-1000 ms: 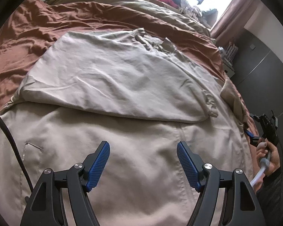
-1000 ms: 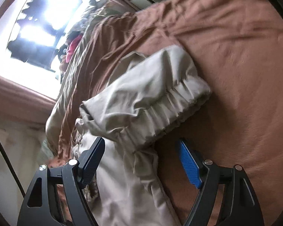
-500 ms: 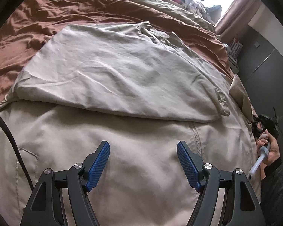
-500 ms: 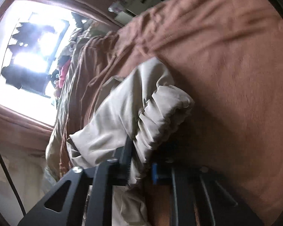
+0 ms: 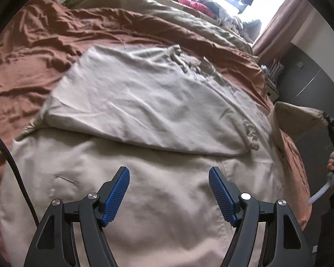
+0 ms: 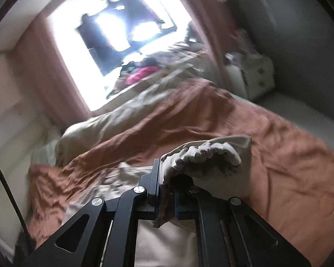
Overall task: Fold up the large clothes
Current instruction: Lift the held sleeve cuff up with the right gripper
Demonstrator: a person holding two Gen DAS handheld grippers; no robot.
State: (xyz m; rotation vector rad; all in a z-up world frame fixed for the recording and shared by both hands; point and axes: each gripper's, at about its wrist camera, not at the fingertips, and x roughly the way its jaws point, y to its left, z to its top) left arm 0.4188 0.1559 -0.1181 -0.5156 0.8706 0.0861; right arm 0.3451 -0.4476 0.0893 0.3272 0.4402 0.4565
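A large beige jacket (image 5: 131, 102) lies spread on the rust-brown bedsheet (image 5: 33, 44), with one part folded over its middle. My left gripper (image 5: 169, 184) is open and empty, hovering just above the jacket's lower body. My right gripper (image 6: 167, 191) is shut on the jacket's elastic sleeve cuff (image 6: 202, 155) and holds it lifted off the bed. In the left wrist view the lifted sleeve (image 5: 296, 118) rises at the right edge toward the right gripper (image 5: 332, 131).
An olive duvet (image 5: 167, 11) lies bunched across the far side of the bed. Pink and dark clothes (image 5: 196, 4) are piled below the bright window. Dark wardrobe doors (image 5: 311, 84) and a small white cabinet (image 6: 256, 73) stand to the right of the bed.
My right gripper closed on the sleeve cuff and lifted it up off the bed. My left gripper stayed open and drifted slightly over the jacket.
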